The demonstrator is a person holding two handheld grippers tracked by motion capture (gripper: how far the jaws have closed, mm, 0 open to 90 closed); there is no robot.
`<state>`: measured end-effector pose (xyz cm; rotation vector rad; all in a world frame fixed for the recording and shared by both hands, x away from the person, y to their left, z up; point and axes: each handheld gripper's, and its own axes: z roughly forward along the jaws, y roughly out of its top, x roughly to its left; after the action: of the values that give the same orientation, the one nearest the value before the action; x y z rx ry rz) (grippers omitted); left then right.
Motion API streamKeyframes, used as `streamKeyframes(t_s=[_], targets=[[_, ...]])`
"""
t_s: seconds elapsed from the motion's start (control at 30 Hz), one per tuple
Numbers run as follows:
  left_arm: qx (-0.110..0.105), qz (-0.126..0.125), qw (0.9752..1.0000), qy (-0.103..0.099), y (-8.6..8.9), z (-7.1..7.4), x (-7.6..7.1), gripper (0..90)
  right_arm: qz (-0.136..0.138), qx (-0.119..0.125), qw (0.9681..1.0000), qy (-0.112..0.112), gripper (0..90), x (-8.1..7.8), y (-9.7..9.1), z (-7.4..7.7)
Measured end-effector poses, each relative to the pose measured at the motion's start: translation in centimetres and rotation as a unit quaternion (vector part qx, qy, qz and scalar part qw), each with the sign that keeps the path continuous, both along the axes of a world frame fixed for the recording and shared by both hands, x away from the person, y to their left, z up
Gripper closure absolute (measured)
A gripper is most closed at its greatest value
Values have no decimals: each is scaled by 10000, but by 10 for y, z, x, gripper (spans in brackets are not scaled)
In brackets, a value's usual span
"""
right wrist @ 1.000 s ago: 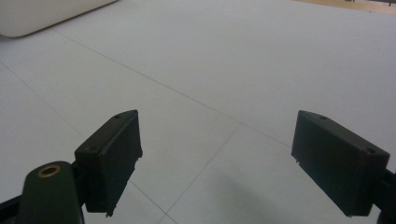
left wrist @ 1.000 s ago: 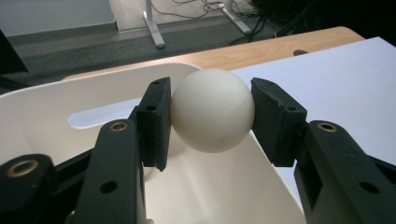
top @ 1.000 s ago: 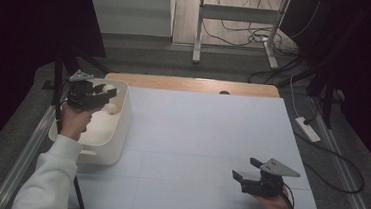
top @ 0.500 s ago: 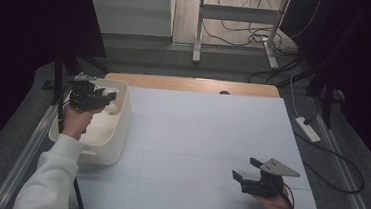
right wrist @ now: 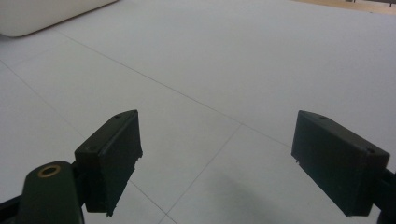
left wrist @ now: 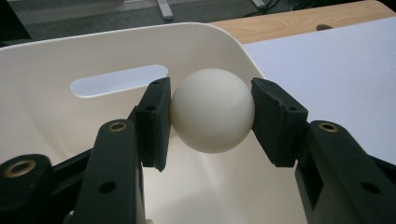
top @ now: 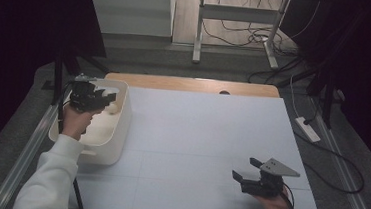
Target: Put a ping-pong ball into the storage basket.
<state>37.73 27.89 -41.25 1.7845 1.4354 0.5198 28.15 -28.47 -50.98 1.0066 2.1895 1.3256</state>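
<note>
Two tools are listed, left to right.

Item 1, left side: a white bin (top: 116, 124) is set at the left edge of the bench (top: 206, 136), its handle slot seen in the far wall in the left gripper view. Above its open top the left tool (left wrist: 212, 112) is held, pinching a cream ball (left wrist: 212, 111); the ball is pressed squarely between both pads (left wrist: 156, 121) and is carried clear of the bin's floor and walls. In the high view the ball is seen as a pale spot at the tool's tip, over the bin's interior.

Item 2, right side: the right tool (top: 248, 177) is rested near the front right corner of the bench, jaws spread wide with nothing between them, bare white surface ahead of it.

Step in hand, as judged: the ball is being carried at the bin, either lifted from it or about to be dropped in; which cannot be told.

Next move, as judged: a steady grip is called for, and clearance of the rim.
</note>
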Motion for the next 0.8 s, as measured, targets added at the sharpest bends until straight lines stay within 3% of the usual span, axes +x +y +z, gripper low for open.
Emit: streamKeyframes(t_s=[0.17, 0.23, 0.37, 0.8], targets=[[-12, 75, 10000, -46, 1, 1, 0, 471, -1, 1, 10000, 2, 157, 0, 0, 0], [-42, 113, 9998, -125, 1, 2, -1, 330, 1, 2, 10000, 1, 157, 0, 0, 0], [-97, 89, 9998, -166, 0, 4, -2, 181, -2, -1, 10000, 2, 157, 0, 0, 0], [-264, -228, 9981, -499, -8, 13, -11, 157, -4, 0, 10000, -1, 157, 0, 0, 0]])
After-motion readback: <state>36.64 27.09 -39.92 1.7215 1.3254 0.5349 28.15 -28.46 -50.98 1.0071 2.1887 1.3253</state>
